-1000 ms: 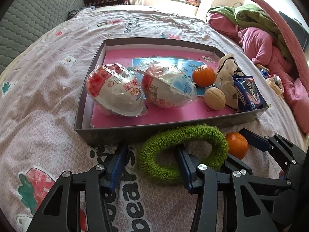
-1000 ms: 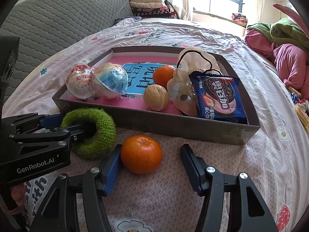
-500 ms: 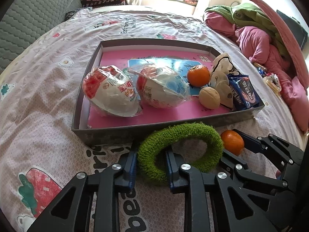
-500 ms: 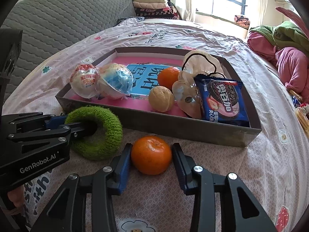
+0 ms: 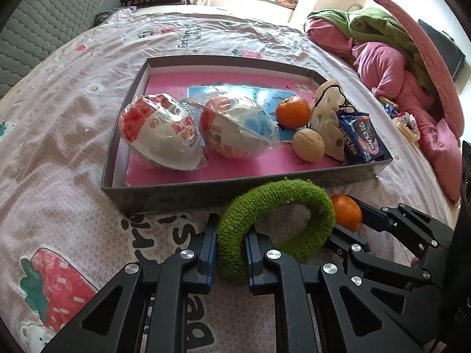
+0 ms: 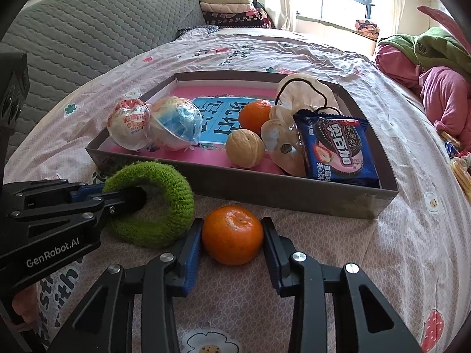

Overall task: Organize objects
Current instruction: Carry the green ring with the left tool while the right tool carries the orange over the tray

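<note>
Left-wrist view, L to R. Bedsheet [image 5: 59, 153] w/ strawberry print carries a shallow grey tray [image 5: 164, 197], pink-lined. Tray contents: two wrapped toy eggs, red egg [image 5: 160, 136] at the left end, blue egg [image 5: 238, 131] just beside it; then a tangerine [image 5: 293, 111] toward the back w/ a walnut [image 5: 308, 145] in front of it; then a cream pouch [image 5: 328, 117] and a cookie pack [image 5: 360, 138] at the right end, pack leaning on the pouch.

Outside the tray, against its near wall: green ring [image 5: 282, 223]. Left gripper [image 5: 229, 253] pinches the ring's near-left rim, one finger outside the loop, one inside it. Right of the ring, touching it, a second tangerine, the loose orange [image 5: 346, 211], on the sheet.

Right-wrist view: right gripper [image 6: 232, 244] has the loose orange between its jaws, jaws closing, both pads [image 6: 192, 250] against the fruit's sides. Fruit rests on the sheet, near the tray's front wall. Pink and green bedding [image 5: 382, 58] lies heaped far right.
</note>
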`<state>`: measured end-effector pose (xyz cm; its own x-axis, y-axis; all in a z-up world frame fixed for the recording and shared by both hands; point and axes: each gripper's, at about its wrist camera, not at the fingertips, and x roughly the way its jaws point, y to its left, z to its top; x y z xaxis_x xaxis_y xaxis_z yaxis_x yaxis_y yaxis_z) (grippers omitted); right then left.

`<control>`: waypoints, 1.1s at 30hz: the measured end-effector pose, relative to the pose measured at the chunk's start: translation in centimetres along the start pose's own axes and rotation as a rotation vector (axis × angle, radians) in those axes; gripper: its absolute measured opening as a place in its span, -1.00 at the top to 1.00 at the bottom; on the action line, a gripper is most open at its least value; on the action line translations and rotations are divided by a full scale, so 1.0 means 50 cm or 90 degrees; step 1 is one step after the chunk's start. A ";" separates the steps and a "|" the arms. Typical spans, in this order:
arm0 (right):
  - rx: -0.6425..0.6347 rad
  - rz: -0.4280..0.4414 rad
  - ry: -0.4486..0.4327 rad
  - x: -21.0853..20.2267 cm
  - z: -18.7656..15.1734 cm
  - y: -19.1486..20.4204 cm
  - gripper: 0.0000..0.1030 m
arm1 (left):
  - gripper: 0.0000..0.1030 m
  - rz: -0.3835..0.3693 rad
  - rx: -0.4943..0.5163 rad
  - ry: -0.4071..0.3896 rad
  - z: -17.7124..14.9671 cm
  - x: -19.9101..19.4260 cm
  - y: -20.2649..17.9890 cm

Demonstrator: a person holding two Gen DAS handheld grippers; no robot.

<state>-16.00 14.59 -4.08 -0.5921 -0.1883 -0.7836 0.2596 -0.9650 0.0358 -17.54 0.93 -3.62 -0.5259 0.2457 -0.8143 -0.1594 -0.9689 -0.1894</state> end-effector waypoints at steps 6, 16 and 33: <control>0.005 0.002 -0.001 -0.006 -0.004 -0.003 0.26 | 0.72 -0.011 -0.003 -0.006 -0.004 -0.009 0.001; 0.011 0.003 -0.005 -0.027 -0.012 -0.006 0.26 | 0.72 -0.016 -0.016 -0.009 -0.011 -0.028 0.000; 0.014 0.015 -0.028 -0.091 -0.029 -0.003 0.26 | 0.72 -0.010 0.001 -0.037 -0.040 -0.097 -0.026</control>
<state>-12.22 15.86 -1.42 -0.6193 -0.2179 -0.7543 0.2566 -0.9641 0.0679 -13.12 0.93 -0.49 -0.5710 0.2618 -0.7781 -0.1687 -0.9650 -0.2009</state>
